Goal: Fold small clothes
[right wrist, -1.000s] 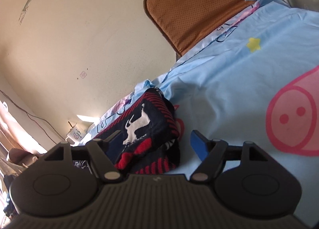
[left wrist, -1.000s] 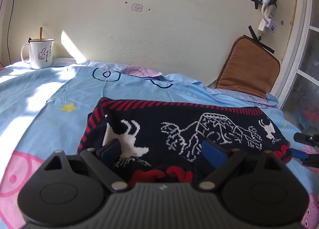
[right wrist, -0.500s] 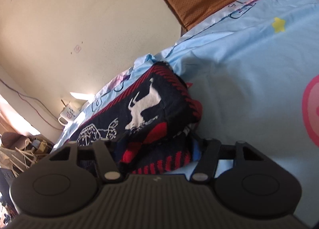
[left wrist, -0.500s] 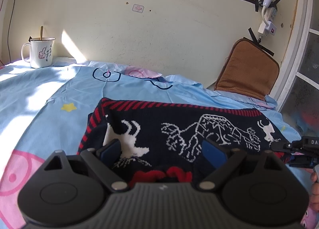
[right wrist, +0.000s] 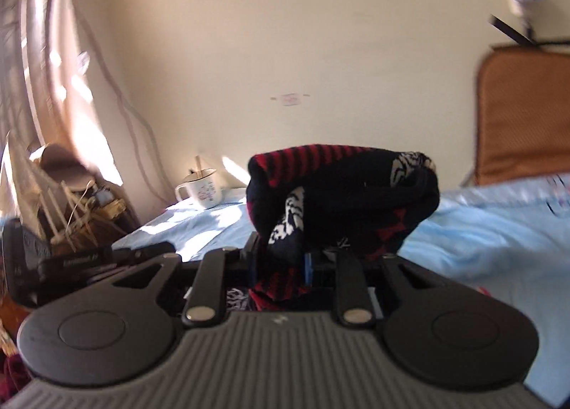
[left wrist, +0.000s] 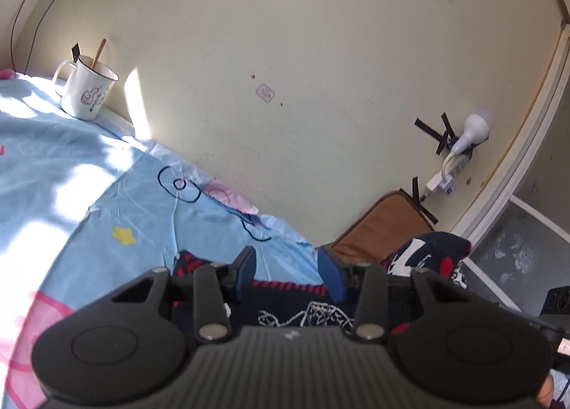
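A dark navy knitted sweater (left wrist: 302,312) with red stripes and white animal figures lies folded on the blue cartoon bed sheet (left wrist: 89,195). My left gripper (left wrist: 288,268) is closing on its red-striped edge, which spans the gap between the blue pads. The sweater's right end (left wrist: 427,259) is raised off the sheet. In the right wrist view the sweater (right wrist: 342,188) hangs bunched and lifted above the sheet (right wrist: 481,231). My right gripper (right wrist: 281,266) is closing on it, with the pads pressed against the fabric.
A white mug (left wrist: 87,92) with a stick in it stands at the bed's far left, also in the right wrist view (right wrist: 201,191). A brown cushion (left wrist: 381,227) leans on the wall, below a taped lamp (left wrist: 470,131). Curtain and hangers (right wrist: 53,202) crowd the left.
Both grippers went from wide open to closed on the sweater. Both have risen and rolled, and the right one has lifted its end of the sweater up and leftward off the sheet.
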Tool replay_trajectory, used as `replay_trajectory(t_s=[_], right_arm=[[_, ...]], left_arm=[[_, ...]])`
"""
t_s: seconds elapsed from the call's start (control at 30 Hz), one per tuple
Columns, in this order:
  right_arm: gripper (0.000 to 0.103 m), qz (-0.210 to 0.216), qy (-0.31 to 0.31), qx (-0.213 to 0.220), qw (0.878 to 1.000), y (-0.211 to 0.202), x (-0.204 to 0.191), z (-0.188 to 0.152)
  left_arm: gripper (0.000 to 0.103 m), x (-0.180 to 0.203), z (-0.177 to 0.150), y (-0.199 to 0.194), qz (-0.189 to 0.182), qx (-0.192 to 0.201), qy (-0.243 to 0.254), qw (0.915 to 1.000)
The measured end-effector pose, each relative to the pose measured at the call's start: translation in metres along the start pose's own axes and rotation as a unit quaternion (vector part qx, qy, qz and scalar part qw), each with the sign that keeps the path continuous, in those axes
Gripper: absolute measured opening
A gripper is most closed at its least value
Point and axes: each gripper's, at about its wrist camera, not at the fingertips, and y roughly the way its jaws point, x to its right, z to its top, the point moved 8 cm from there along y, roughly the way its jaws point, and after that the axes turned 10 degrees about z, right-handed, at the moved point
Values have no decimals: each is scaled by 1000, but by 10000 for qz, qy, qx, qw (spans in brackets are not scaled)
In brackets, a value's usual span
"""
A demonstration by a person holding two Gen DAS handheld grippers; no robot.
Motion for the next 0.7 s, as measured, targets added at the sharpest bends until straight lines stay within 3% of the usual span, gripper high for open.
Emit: replay_trajectory(t_s=[0.13,0.23,0.3,0.43,0.47,0.5,0.7], right_arm=[[24,466,-1110,-605,9909,63,-54,-21],[23,792,-1458,-1439,9756,118,-65,-61],[23,855,-1522,-1812,9678,144,-62,-87],[33,1085,-1705,-1640,9655,139,-67,-83],[42,1266,-1641,-1600,9651,132,-67,-79],[45,1349,-1606,-1523,9658,124,-67,-74],[45,1186,-1324,-704,9816,63,-18,-28]], left_arm=[[50,-20,21,-18,332,216,8,9992],[60,-36,25,-28,519,308,-90,9981],[61,-43,25,-31,575,329,-160,9977],[61,-35,22,-27,515,308,-11,9982],[60,-29,20,-21,487,271,86,9984],[60,-25,17,-16,480,232,189,9984],[60,-14,-5,33,880,-224,594,9941]])
